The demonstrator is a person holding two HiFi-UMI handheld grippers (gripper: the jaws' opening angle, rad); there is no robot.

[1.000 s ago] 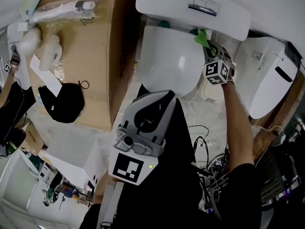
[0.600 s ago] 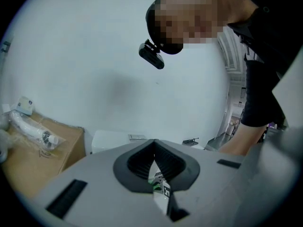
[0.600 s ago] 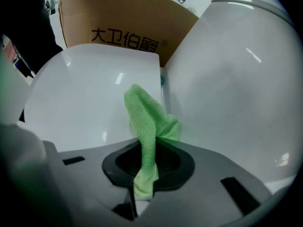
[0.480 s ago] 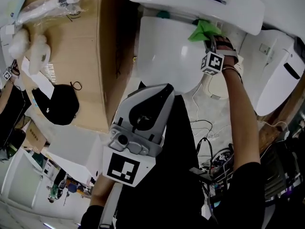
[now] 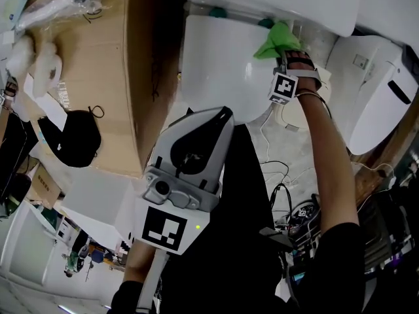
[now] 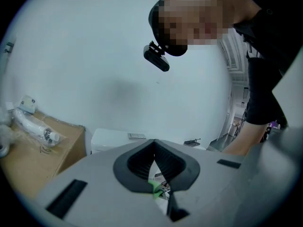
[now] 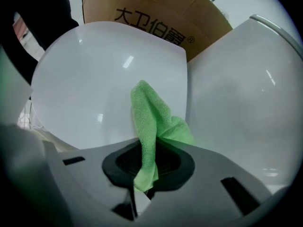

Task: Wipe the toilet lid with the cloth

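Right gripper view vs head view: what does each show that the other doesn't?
Right gripper view only: the right gripper jaws clamped on the green cloth, and print on the cardboard box. Head view only: the left gripper low near the person's torso, a black fabric item on the box, floor cables. Both: the cloth over the white toilet lid, with the box beside it.

The floor (image 5: 296, 150) carried the toilet (image 5: 219, 70), a cardboard box (image 5: 111, 77) just beside it, and loose cables (image 5: 280, 175). On the box lay a black bundle (image 5: 73, 139) and wrapped white parts (image 5: 52, 6).
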